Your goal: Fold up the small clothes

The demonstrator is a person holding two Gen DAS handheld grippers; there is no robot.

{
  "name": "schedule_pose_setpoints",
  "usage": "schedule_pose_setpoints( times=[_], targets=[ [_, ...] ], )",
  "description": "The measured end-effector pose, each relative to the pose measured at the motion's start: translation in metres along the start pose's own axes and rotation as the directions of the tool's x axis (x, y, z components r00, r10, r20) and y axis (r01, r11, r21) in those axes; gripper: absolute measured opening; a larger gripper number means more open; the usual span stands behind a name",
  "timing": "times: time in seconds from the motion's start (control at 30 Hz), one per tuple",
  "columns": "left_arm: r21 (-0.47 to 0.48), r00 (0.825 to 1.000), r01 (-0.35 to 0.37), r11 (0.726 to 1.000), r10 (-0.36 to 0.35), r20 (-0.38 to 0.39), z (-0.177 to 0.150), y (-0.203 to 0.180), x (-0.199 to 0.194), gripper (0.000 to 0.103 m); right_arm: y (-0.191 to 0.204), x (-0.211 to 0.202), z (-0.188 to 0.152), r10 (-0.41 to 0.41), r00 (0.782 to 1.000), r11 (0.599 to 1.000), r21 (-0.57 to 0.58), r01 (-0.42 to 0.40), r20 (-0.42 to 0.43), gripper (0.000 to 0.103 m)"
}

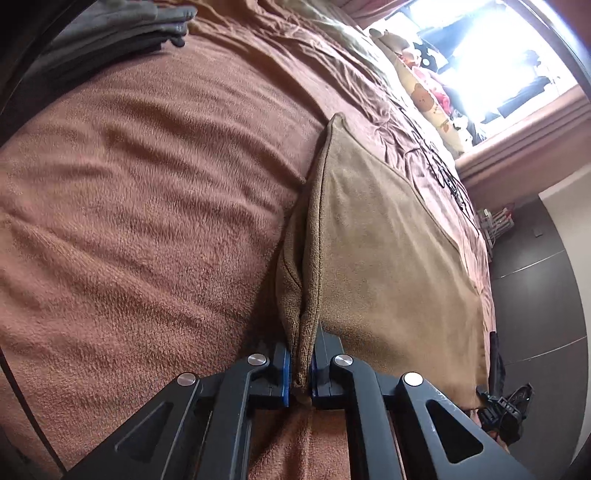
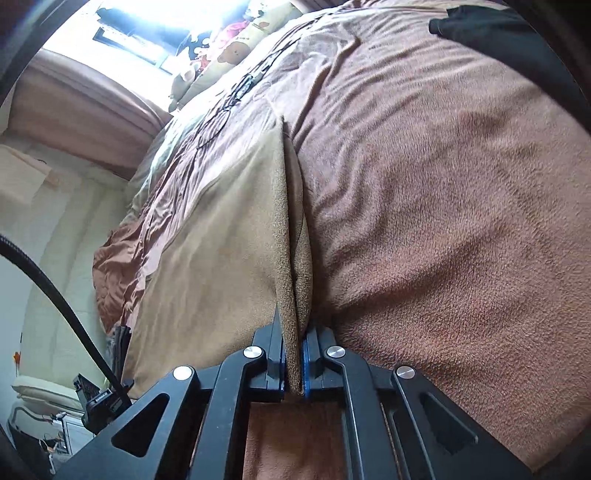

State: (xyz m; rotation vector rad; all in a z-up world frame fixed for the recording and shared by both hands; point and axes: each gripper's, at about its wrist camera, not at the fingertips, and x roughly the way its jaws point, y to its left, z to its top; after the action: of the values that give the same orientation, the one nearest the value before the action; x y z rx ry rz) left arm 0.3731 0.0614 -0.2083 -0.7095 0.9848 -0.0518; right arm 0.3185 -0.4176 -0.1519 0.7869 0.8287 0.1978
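A tan cloth [image 1: 388, 240] lies on a brown fleece blanket [image 1: 147, 203] on a bed. My left gripper [image 1: 301, 373] is shut on a doubled edge of the tan cloth, lifted a little off the blanket. In the right wrist view my right gripper [image 2: 294, 363] is shut on another doubled edge of the same tan cloth [image 2: 214, 240], with the blanket [image 2: 443, 221] to its right. Each view shows the other gripper's black body beyond the cloth's far edge [image 1: 506, 410] [image 2: 103, 402].
A stack of folded grey clothes [image 1: 122, 33] lies at the far left of the blanket. A dark garment [image 2: 476, 26] lies at the top right in the right view. Pillows with bear prints [image 1: 424, 96] sit by a bright window [image 1: 498, 55]. Dark floor [image 1: 535, 295] borders the bed.
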Motion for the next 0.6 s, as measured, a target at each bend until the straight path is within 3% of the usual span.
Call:
schedule_pose_setpoints(
  times=[0.33,0.6],
  targets=[
    [0.021,0.996,0.064,0.998,-0.066,0.061,0.010,-0.010,-0.051,0.005,0.018,-0.033,-0.016,-0.019,1.000,0.998,-0.058,0.019,-0.007,0.002],
    [0.023,0.996,0.084,0.996,-0.085,0.040,-0.014,-0.001,-0.077,0.005,0.014,-0.043,-0.032,-0.076,0.995,0.992,-0.106,0.070,-0.056,0.003]
  ],
)
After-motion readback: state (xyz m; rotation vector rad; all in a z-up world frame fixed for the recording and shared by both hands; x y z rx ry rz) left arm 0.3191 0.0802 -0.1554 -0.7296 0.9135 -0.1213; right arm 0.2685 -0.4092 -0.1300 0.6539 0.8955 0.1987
